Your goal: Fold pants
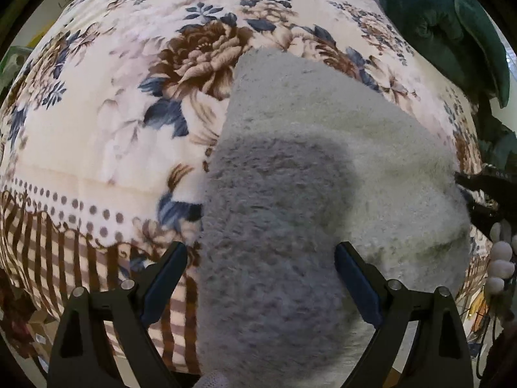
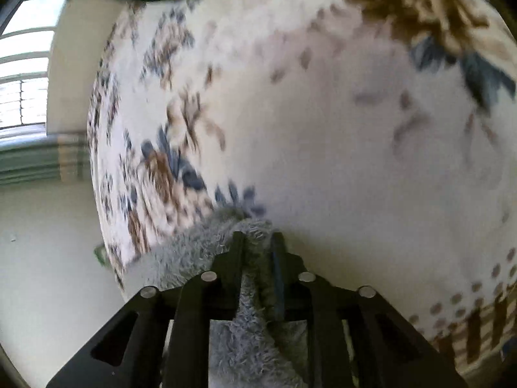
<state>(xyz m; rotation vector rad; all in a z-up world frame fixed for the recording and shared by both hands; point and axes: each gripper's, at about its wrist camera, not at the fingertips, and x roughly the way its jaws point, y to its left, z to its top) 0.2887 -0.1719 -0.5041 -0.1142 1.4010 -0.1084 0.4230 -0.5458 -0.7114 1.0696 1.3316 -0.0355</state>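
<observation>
My right gripper (image 2: 257, 237) is clamped on a bunched fold of the fuzzy grey pants (image 1: 290, 194), while my left gripper (image 1: 260, 252) hangs spread wide above them, pinching nothing. The pants lie on the floral blanket (image 1: 97, 113), a dark green cushion (image 1: 436, 22) beyond.

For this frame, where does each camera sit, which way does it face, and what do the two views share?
Left wrist: on the left gripper, facing steeply down at the fluffy grey pants on the floral blanket; its open fingers straddle the fabric; the right gripper and a gloved hand show at the edge.
Right wrist: on the right gripper, angled down across the blanket; its fingers pinch a pants fold.
Shared: pants, blanket, dark green cushion.
</observation>
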